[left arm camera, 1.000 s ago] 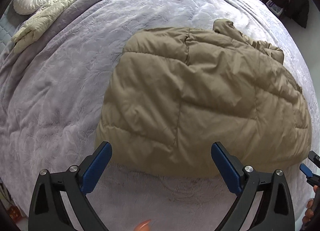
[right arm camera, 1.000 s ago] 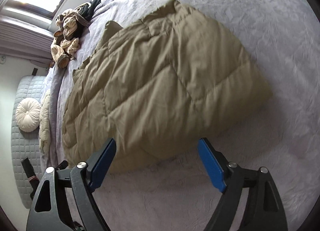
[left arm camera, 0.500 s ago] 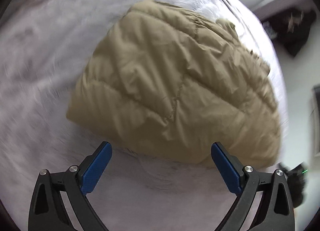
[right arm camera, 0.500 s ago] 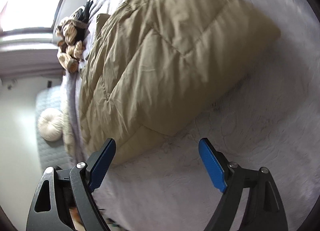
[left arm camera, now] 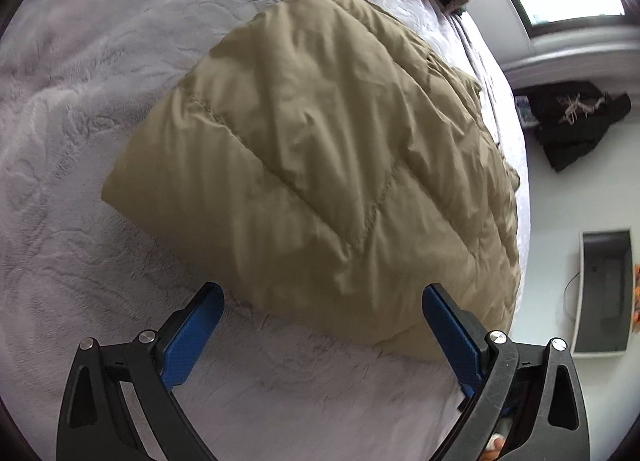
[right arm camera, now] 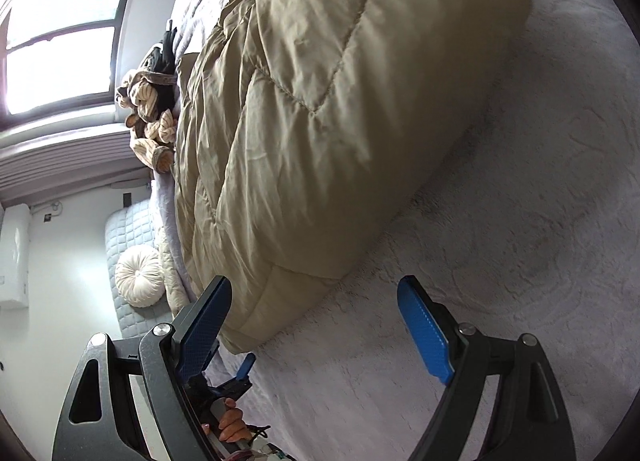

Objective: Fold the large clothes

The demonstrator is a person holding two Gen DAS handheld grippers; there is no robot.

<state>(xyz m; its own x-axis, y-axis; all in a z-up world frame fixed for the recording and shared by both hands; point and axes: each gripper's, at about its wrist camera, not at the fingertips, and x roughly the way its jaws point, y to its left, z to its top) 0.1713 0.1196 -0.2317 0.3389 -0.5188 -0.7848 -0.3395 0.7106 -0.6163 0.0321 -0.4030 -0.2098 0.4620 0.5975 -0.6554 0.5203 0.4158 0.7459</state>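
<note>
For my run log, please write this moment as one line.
left gripper: open, empty | right gripper: open, empty | tan jacket: folded on bed

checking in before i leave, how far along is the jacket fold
Looks done: the tan puffer jacket lies as a compact folded bundle on the grey bedspread. In hand: nothing; the left tongs and right tongs are open near its front edge. Left: perhaps one more fold, and the striped clothes pile lies unfolded.
</note>
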